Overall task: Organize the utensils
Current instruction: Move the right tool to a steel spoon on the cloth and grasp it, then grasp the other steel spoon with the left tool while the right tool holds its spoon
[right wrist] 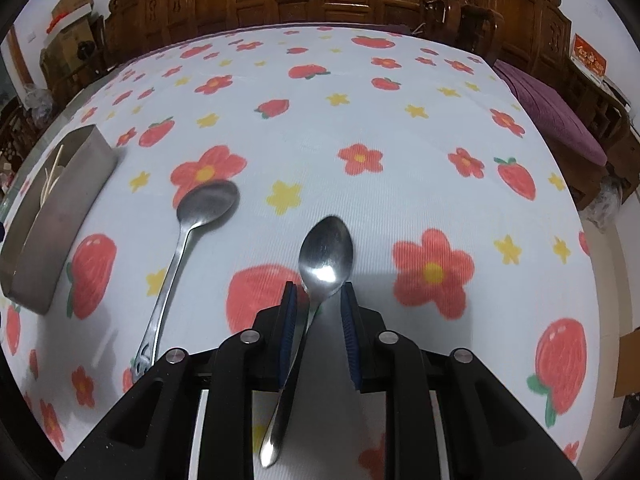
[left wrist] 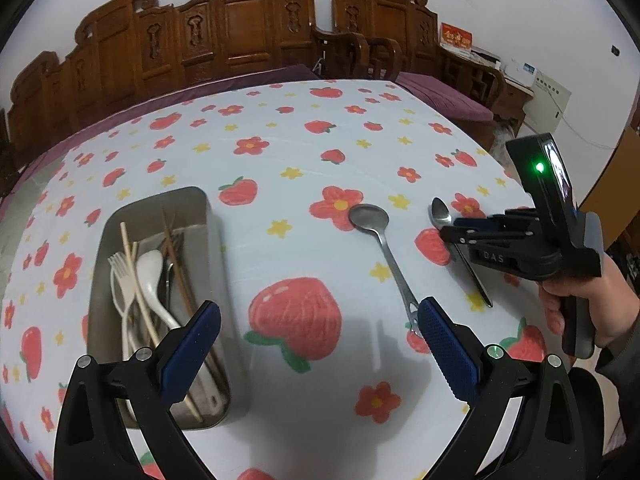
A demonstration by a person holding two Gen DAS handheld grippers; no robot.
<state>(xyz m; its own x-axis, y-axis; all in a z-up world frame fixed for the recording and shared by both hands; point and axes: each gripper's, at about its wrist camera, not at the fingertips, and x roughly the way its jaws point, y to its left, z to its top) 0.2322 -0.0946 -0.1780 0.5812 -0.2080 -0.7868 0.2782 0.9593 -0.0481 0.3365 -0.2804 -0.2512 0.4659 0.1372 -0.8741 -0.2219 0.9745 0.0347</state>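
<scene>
A steel tray (left wrist: 212, 216) at the left holds white plastic forks, a white spoon (left wrist: 150, 276), chopsticks and metal utensils. Two metal spoons lie on the strawberry-print tablecloth. The long spoon (left wrist: 384, 248) lies to the right of the tray, and its handle end reaches the right finger of my left gripper (left wrist: 320, 336), which is wide open and holds nothing. The small spoon (right wrist: 326, 248) lies flat with its neck between the jaws of my right gripper (right wrist: 319, 292). A gap shows on both sides of the neck. The long spoon (right wrist: 188, 236) and tray (right wrist: 60, 208) lie to its left.
A person's hand (left wrist: 580, 300) holds the right gripper (left wrist: 452, 234) at the table's right edge. A carved wooden bench (left wrist: 240, 40) with a purple cushion (left wrist: 448, 96) stands behind the table. Cardboard boxes (right wrist: 68, 12) stand at the far left.
</scene>
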